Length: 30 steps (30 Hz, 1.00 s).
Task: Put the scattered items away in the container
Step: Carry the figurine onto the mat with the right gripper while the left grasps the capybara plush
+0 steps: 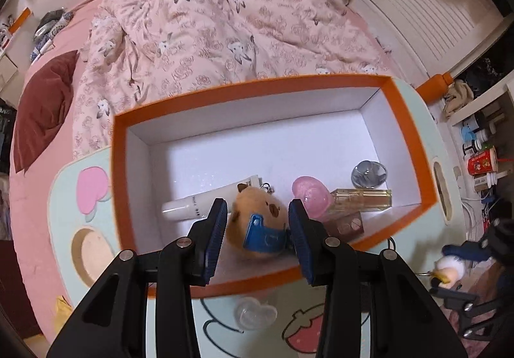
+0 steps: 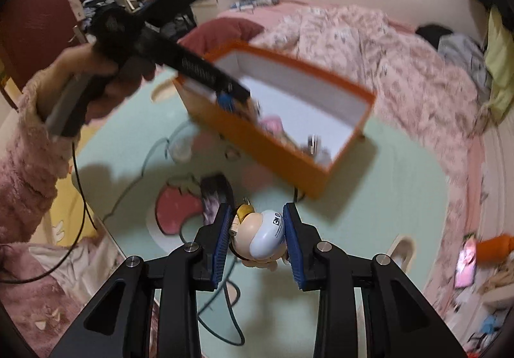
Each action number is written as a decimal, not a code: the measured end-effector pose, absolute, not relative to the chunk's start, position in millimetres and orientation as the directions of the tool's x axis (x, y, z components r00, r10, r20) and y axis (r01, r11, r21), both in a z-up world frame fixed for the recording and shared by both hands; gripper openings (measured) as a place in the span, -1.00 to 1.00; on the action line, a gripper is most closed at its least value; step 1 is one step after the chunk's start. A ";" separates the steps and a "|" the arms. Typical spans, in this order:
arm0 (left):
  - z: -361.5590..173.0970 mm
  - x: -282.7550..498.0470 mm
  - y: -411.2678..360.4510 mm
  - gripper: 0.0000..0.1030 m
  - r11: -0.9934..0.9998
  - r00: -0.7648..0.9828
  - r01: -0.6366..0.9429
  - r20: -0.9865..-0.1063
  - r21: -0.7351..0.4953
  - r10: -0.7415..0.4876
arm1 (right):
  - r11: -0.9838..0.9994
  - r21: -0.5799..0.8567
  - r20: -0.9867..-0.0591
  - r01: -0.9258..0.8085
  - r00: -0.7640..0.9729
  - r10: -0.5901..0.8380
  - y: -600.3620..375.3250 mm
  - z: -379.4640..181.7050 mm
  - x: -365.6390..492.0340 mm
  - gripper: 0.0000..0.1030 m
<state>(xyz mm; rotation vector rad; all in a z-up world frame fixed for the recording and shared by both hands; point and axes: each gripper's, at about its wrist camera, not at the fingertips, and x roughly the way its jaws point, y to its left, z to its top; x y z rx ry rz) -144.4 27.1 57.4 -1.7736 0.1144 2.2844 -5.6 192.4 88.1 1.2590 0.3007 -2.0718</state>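
An orange box (image 1: pixel 257 85) with a white inside stands on a mint cartoon-print table (image 1: pixel 414 133). In it lie a white tube (image 1: pixel 205 202), a pink heart-shaped piece (image 1: pixel 310 197), a perfume bottle (image 1: pixel 363 199), a round glass piece (image 1: pixel 367 173) and a small brown palette (image 1: pixel 348 226). My left gripper (image 1: pixel 257 207) is shut on a brown plush toy (image 1: pixel 257 223) with a blue bib, above the box's near side. My right gripper (image 2: pixel 257 213) is shut on a small figure (image 2: pixel 266 236) with a white-and-blue head, above the table in front of the box (image 2: pixel 273 146).
A clear heart-shaped case (image 1: pixel 255 313) and a dark card (image 2: pixel 218 194) lie on the table before the box. A bed with a pink floral quilt (image 1: pixel 208 20) lies behind it. A hand in a fuzzy pink sleeve (image 2: pixel 29 146) holds the left gripper; a cable trails from it.
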 end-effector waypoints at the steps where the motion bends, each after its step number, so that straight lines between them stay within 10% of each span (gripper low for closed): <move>1: 53.2 -144.1 30.2 -0.20 -0.964 -0.214 -0.252 -0.967 -0.081 0.137 | -0.742 0.153 -0.855 0.652 -0.290 -0.431 194.1 83.2 -6.2 -0.39; 30: 137.4 -35.1 -32.8 -0.37 -0.915 -0.374 -0.330 -0.859 -0.231 0.351 | -0.786 0.136 -0.863 0.603 -0.317 -0.392 192.3 64.7 -28.0 -0.39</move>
